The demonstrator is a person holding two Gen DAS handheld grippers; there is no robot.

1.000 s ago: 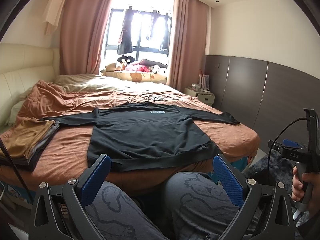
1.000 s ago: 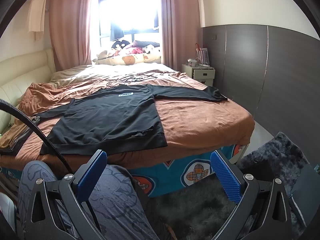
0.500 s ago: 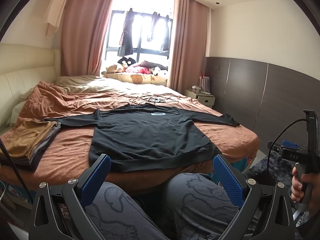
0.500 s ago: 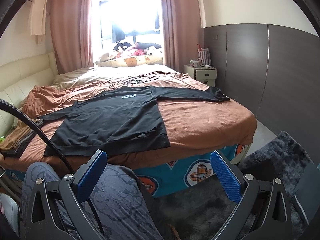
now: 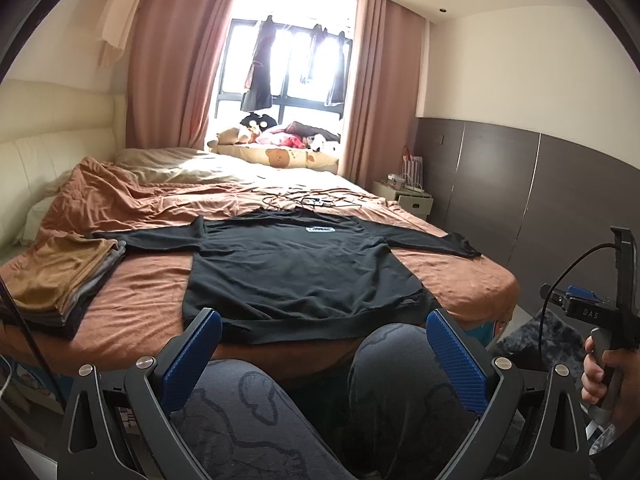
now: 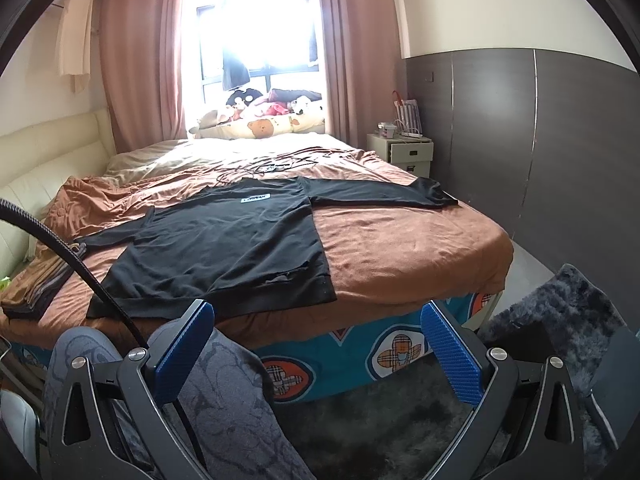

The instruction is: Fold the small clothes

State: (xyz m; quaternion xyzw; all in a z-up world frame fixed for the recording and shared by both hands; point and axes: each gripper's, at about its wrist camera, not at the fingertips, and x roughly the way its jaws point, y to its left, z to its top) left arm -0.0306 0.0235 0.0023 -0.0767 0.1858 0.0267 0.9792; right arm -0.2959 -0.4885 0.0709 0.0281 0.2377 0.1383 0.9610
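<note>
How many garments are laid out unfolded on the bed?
1: the black long-sleeved shirt lies spread flat on the brown bedspread, sleeves out to both sides. A stack of folded clothes sits beside its one sleeve; its count is unclear.

Left wrist: bed (image 5: 132, 312) faced from its foot, low | right wrist: offset rightward | shared: black shirt (image 5: 296, 272).

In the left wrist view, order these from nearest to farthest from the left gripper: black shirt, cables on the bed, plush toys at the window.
1. Black shirt, spread flat just ahead of the left gripper.
2. Cables, beyond its collar.
3. Plush toys, on the window ledge.
</note>
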